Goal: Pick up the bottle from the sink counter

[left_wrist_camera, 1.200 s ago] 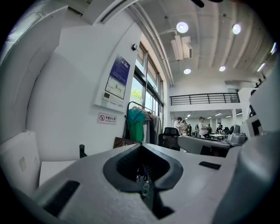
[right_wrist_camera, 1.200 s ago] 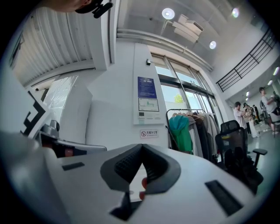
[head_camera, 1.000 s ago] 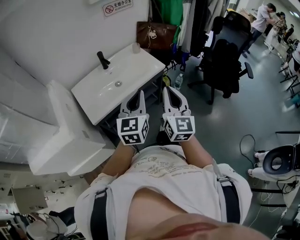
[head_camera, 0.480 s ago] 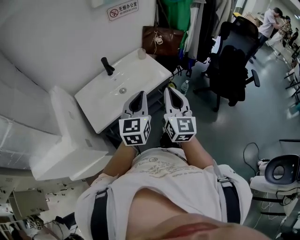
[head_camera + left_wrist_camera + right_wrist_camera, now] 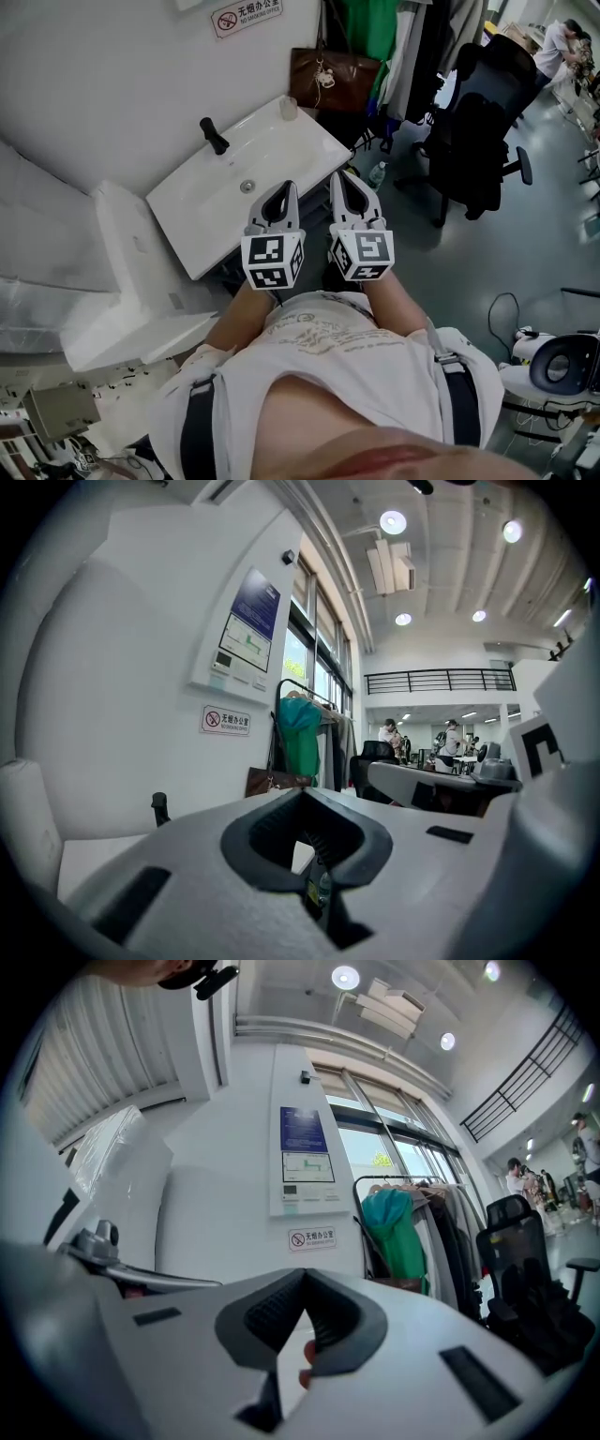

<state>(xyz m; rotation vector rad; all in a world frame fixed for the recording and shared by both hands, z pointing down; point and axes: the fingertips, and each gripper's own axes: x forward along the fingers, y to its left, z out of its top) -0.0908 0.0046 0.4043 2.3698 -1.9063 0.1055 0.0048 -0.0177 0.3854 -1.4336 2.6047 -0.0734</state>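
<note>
Well ahead of the fingers, the bottle (image 5: 288, 108) is standing at the far corner of the sink tabletop (image 5: 202, 211); the left gripper (image 5: 283, 190) and right gripper (image 5: 339, 180) are hovering side by side, fingers pressed together on nothing, probably since reaching is not yet starting.

Left gripper (image 5: 279, 193) and right gripper (image 5: 345, 187) sit side by side just ahead of the chest (image 5: 323, 342), close but apart, tips pointing away from it. Both pairs of jaws are pressed together, nothing between them. Bare forearms (image 5: 236, 317) angle in from the chest.
</note>
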